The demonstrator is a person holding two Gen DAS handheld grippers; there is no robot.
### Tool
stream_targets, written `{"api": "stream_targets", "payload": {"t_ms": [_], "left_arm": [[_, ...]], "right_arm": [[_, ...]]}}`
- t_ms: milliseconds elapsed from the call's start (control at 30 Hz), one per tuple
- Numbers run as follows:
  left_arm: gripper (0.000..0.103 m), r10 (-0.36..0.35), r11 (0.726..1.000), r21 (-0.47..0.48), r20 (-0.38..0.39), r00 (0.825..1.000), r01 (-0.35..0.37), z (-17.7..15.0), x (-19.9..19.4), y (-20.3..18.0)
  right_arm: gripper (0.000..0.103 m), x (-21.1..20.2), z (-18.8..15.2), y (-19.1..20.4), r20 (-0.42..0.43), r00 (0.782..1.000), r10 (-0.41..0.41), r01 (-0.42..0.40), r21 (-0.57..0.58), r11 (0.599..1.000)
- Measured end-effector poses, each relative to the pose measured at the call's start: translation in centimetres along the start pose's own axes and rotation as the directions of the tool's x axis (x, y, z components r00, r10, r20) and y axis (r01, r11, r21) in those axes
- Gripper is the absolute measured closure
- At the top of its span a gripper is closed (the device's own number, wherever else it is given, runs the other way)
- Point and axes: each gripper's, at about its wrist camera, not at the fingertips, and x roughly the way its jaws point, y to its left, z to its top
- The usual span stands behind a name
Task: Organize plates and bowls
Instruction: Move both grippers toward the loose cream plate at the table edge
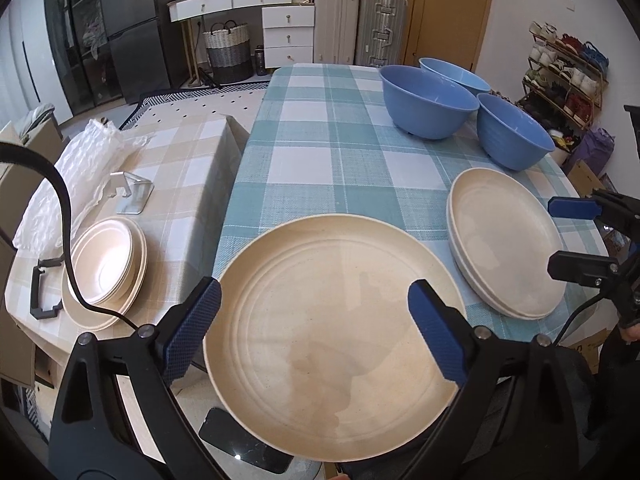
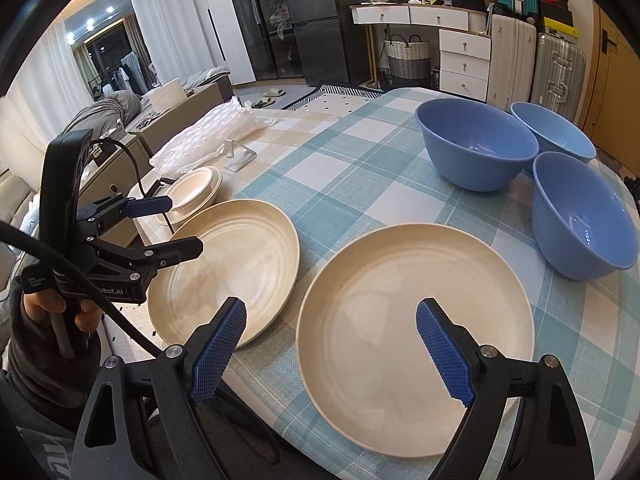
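A cream plate [image 1: 336, 336] lies at the near left edge of the checked table, overhanging it; it also shows in the right wrist view [image 2: 236, 264]. My left gripper [image 1: 316, 320] is open above it, one finger on each side. A stack of two cream plates [image 1: 508, 244] lies to its right, seen below my open right gripper [image 2: 332, 340] as the near plate [image 2: 416, 336]. Three blue bowls [image 1: 428, 100] [image 1: 512, 136] [image 1: 456, 74] stand upright at the far right, also seen in the right wrist view [image 2: 476, 148].
A lower side table [image 1: 188, 168] to the left carries a stack of smaller cream plates and bowls [image 1: 108, 268], bubble wrap [image 1: 80, 172] and a metal stand [image 1: 134, 194]. A phone [image 1: 240, 444] lies below the table edge. Drawers, suitcases and a shoe rack stand behind.
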Motion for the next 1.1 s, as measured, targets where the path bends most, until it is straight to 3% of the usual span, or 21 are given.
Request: {"api": "stream_targets", "payload": {"t_ms": [100, 300, 1100], "left_arm": [[0.002, -0.015, 0.999, -0.034, 0.012, 1.000, 0.015, -0.3, -0.4, 1.1], [0.002, 0.001, 0.998, -0.061, 0.015, 1.000, 0.000, -0.7, -0.7, 2.4], [0.002, 0.014, 0.992, -0.125, -0.046, 0.999, -0.020, -3.7, 0.8, 6.2]], "right_arm": [[0.014, 0.7, 0.4, 0.4, -0.013, 1.000, 0.020, -0.021, -0.013, 1.000], [0.006, 1.5, 0.9, 1.6, -0.026, 0.999, 0.043, -0.044, -0.047, 0.998], [0.005, 6.3, 2.6, 5.3, -0.091, 0.982, 0.166, -0.180, -0.180, 0.967]]}}
